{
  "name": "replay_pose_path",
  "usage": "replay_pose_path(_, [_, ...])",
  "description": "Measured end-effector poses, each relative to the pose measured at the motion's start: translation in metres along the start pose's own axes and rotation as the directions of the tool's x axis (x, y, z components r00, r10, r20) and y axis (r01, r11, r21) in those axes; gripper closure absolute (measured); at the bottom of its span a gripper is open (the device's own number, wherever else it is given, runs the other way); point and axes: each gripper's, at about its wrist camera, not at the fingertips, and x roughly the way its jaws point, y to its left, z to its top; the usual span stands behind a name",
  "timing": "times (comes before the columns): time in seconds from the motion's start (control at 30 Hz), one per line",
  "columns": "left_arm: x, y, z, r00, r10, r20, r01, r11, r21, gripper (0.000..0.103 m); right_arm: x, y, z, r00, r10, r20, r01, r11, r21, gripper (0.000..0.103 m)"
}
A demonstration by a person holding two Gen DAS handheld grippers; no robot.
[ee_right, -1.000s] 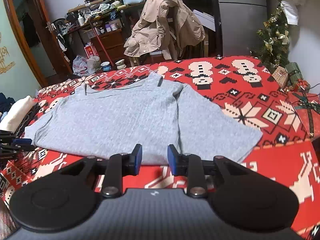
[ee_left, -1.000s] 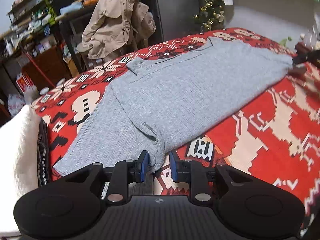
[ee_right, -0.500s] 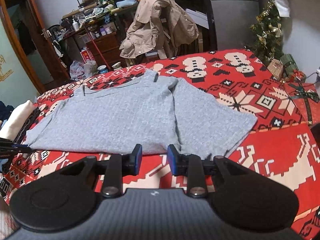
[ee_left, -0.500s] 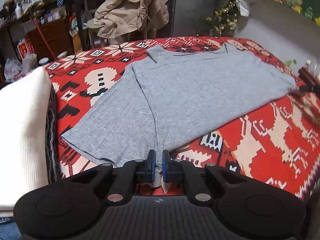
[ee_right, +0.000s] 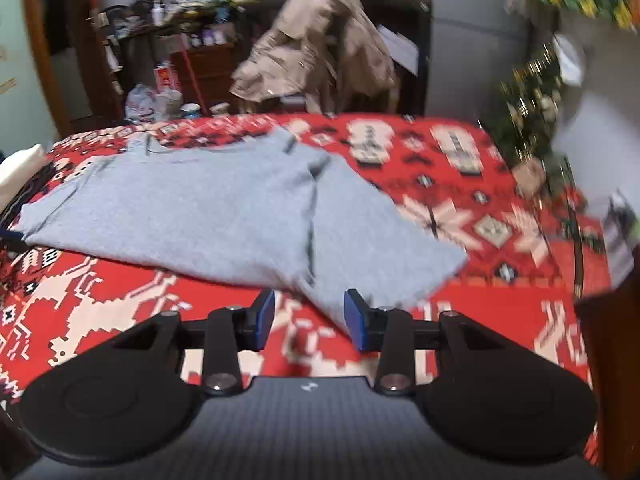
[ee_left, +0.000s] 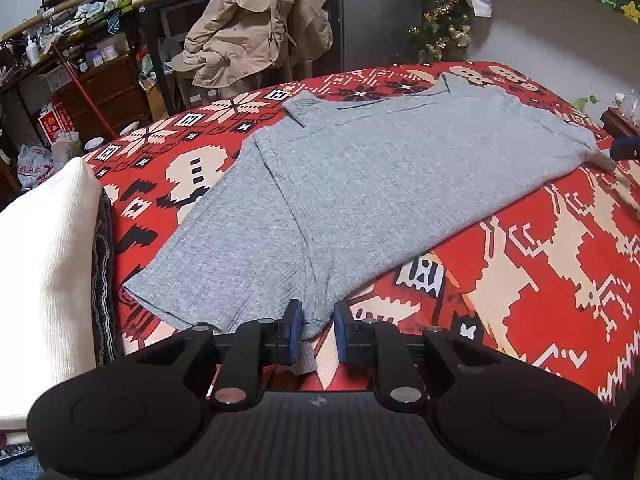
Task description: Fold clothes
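Observation:
A grey short-sleeved shirt lies spread flat on the red patterned blanket. My left gripper sits low at its near bottom corner. Its jaws are opening, and a tip of the hem hangs loose in the gap without being pinched. In the blurred right wrist view the shirt stretches away to the left. My right gripper is at the opposite bottom corner with its jaws opening. That corner lies between the blue pads, unpressed. Each gripper shows as a small blue tip at the edge of the other's view.
A white folded stack with a dark patterned garment against it lies at the bed's left edge. Beyond the bed are a beige coat over a chair, cluttered shelves and a small Christmas tree. A dark wooden post stands at the right.
The left jaws narrowed onto the hem corner half a second ago and have now parted again. The right jaws have widened and that gripper has rolled, blurring its view. The shirt still lies flat.

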Motion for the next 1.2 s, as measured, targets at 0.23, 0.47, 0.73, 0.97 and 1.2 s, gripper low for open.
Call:
replay_pose_path(0.23, [-0.001,0.005,0.0,1.0,0.002,0.005,-0.002,1.0,0.001,0.096,0.036,0.005,0.013,0.997,0.026,-0.072,-0.024,0.999,0.031,0.1])
replay_pose_path(0.47, [-0.002,0.011,-0.002,1.0,-0.001,0.005,0.001,1.0,0.013,0.096,0.029,-0.012,-0.007,0.994,0.027,-0.104,-0.016,0.995,0.102,0.101])
replay_pose_path(0.73, [-0.012,0.009,0.001,0.998,0.047,0.035,-0.049,0.996,0.069,0.096,0.027,-0.016,-0.001,0.997,-0.006,-0.078,0.013,0.995,0.095,0.101])
replay_pose_path(0.97, [-0.005,-0.004,0.001,0.999,0.039,0.011,-0.04,0.994,0.1,0.089,0.032,-0.012,-0.002,0.994,0.042,-0.098,-0.034,0.996,0.085,0.096])
replay_pose_path(1.2, [-0.026,-0.025,0.022,0.986,0.053,0.159,-0.063,0.996,0.06,0.078,0.015,0.028,0.013,0.999,0.034,-0.009,-0.035,0.999,-0.036,0.085])
